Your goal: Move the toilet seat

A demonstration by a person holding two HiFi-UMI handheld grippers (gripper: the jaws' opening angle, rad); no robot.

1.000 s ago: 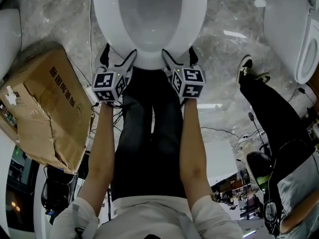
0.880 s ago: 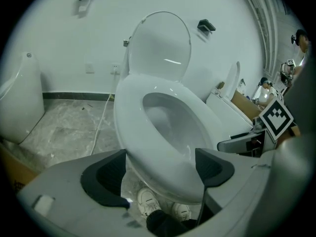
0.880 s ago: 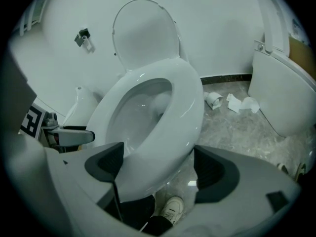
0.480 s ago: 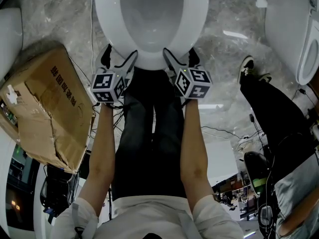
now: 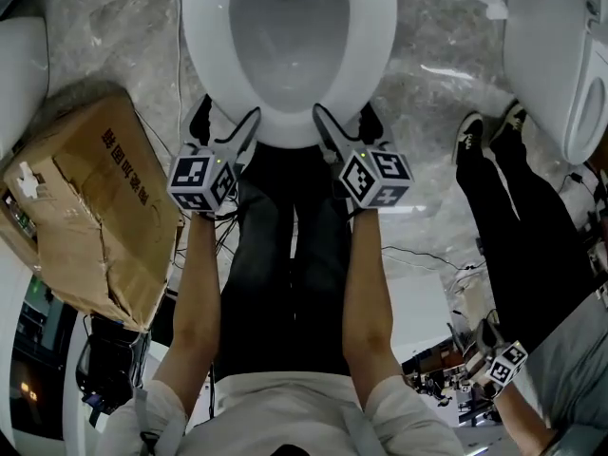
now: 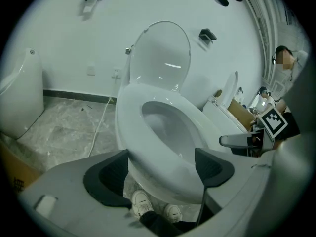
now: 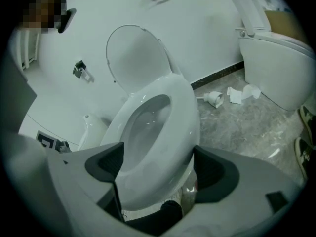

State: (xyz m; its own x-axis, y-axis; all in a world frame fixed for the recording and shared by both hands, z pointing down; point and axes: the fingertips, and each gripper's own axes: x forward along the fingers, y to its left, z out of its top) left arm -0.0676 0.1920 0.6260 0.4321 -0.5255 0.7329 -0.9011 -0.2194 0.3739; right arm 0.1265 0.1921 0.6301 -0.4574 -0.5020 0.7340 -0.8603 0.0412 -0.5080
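Three white ceramic bathroom fixtures on a grey marble floor: a central toilet [image 5: 375, 36], a second toilet [image 5: 551, 55] and a rounded fixture [image 5: 19, 65]. One dented brown cardboard box [image 5: 90, 207]. Two grey hand-held grippers, the left gripper [image 5: 228, 117] and the right gripper [image 5: 342, 114]. Two people, the wearer [image 5: 285, 255] and a bystander in black trousers [image 5: 522, 217].

Toilet seat [image 5: 201, 55] rear — past top edge
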